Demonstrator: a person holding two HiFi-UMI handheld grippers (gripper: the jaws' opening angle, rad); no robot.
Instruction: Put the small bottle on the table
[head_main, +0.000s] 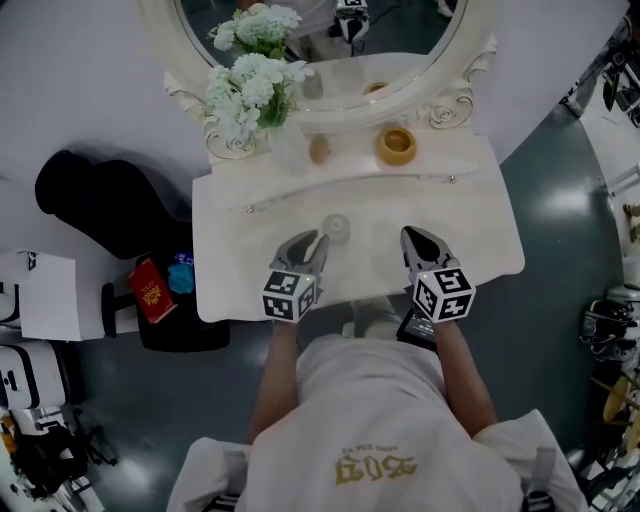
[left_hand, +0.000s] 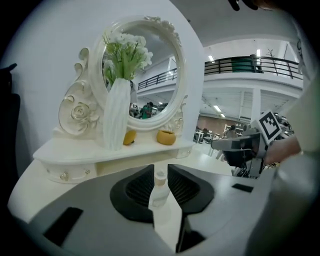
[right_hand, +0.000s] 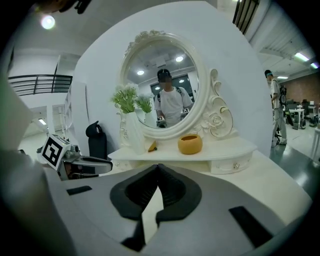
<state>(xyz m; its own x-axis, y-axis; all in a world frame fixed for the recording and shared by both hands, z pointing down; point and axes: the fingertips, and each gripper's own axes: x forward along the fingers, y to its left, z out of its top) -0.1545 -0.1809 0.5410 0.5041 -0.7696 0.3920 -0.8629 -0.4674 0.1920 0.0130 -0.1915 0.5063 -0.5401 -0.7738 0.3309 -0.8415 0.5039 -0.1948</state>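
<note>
The small clear bottle (head_main: 337, 228) stands upright on the white dressing table (head_main: 470, 230), near the middle of its top. My left gripper (head_main: 312, 238) lies just short of it, slightly to its left. In the left gripper view the bottle (left_hand: 160, 187) shows through the narrow gap between the jaws of the left gripper (left_hand: 160, 167), just beyond the tips; I see no pad pressing on it. My right gripper (head_main: 408, 235) rests over the table to the bottle's right. Its jaws (right_hand: 158, 166) meet at the tips with nothing between them.
A raised shelf at the back carries a white vase of white flowers (head_main: 250, 95), a small yellow object (head_main: 319, 150) and a yellow bowl (head_main: 396, 146), under an oval mirror (head_main: 330, 40). A black seat (head_main: 90, 205) and a red book (head_main: 152, 290) are left of the table.
</note>
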